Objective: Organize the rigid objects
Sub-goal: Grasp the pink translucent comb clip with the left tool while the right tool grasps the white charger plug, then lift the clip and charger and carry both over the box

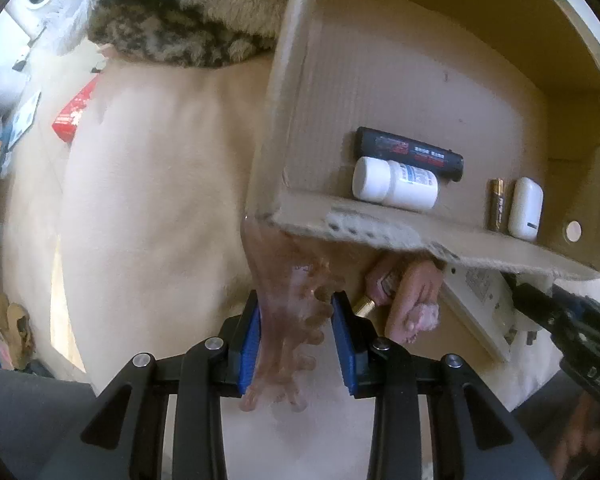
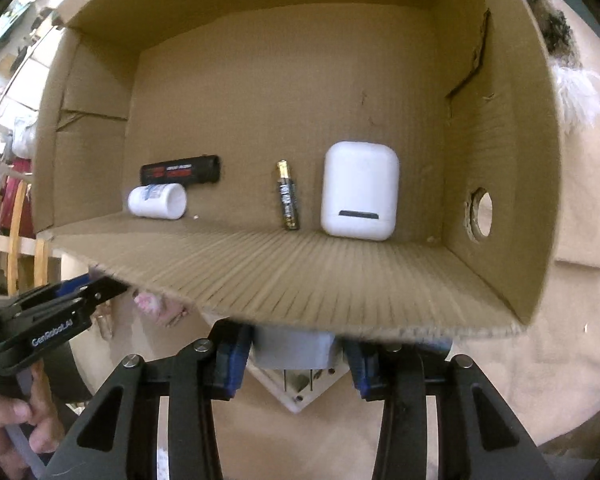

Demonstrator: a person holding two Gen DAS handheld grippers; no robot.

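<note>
A cardboard box (image 2: pixel 340 280) lies on the cream bed. In it are a black lighter (image 2: pixel 180 170), a white pill bottle (image 2: pixel 158 201), a battery (image 2: pixel 287 196) and a white earbud case (image 2: pixel 359 191). They also show in the left wrist view: lighter (image 1: pixel 410 152), bottle (image 1: pixel 394 181), battery (image 1: pixel 497 205), case (image 1: pixel 525 208). My left gripper (image 1: pixel 296 340) is closed on a translucent pink comb-like toothed piece (image 1: pixel 288 320) near the box's corner. My right gripper (image 2: pixel 296 364) straddles a grey-and-white plug adapter (image 2: pixel 294 354) under the box edge; contact is unclear.
A pink object with a brass tip (image 1: pixel 404 300) lies by the box edge. A white flat device (image 1: pixel 480 304) sits under the box. A red packet (image 1: pixel 74 114) lies far left. A furry patterned blanket (image 1: pixel 172 20) is beyond the box.
</note>
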